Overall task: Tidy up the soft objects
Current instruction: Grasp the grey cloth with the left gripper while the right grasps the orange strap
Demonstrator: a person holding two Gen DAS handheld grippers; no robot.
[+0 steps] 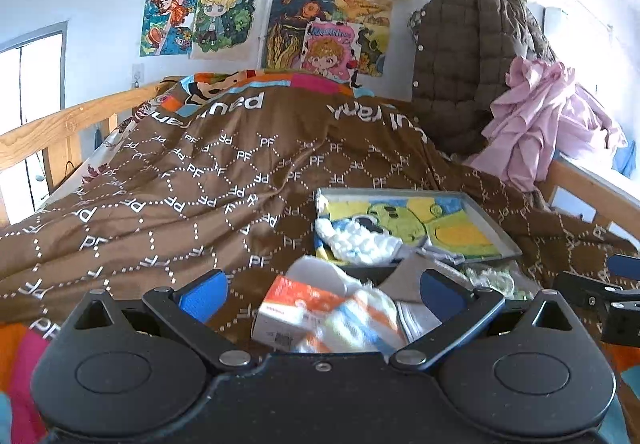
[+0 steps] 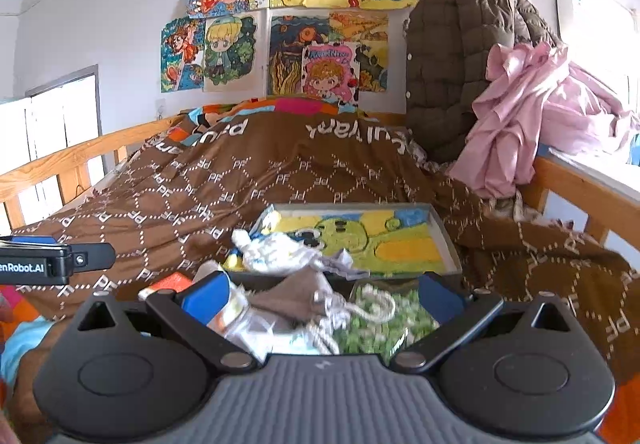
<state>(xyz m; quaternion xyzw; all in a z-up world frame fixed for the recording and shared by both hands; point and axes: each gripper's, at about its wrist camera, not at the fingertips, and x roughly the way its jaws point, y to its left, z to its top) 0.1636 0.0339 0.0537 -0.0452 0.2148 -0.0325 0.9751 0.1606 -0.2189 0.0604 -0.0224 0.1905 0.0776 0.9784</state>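
Observation:
A pile of soft items lies on the brown bedspread (image 1: 192, 180) in front of a grey tray (image 1: 392, 191) lined with a painted picture. A white-and-blue cloth (image 1: 360, 240) drapes over the tray's near left corner. My left gripper (image 1: 320, 290) is open above an orange-and-white box (image 1: 296, 308), a blurred white-and-orange cloth (image 1: 360, 320) and a grey cloth (image 1: 416, 272). My right gripper (image 2: 322, 294) is open over the grey cloth (image 2: 296, 300), a white cord (image 2: 372, 308) and a green-and-white cloth (image 2: 376, 328). Neither gripper holds anything.
Wooden bed rails (image 1: 60, 124) run along both sides. A brown quilted jacket (image 1: 468, 60) and a pink garment (image 1: 540, 116) hang at the far right corner. Drawings (image 1: 320, 4) cover the white wall. The bedspread bulges in the middle of the bed.

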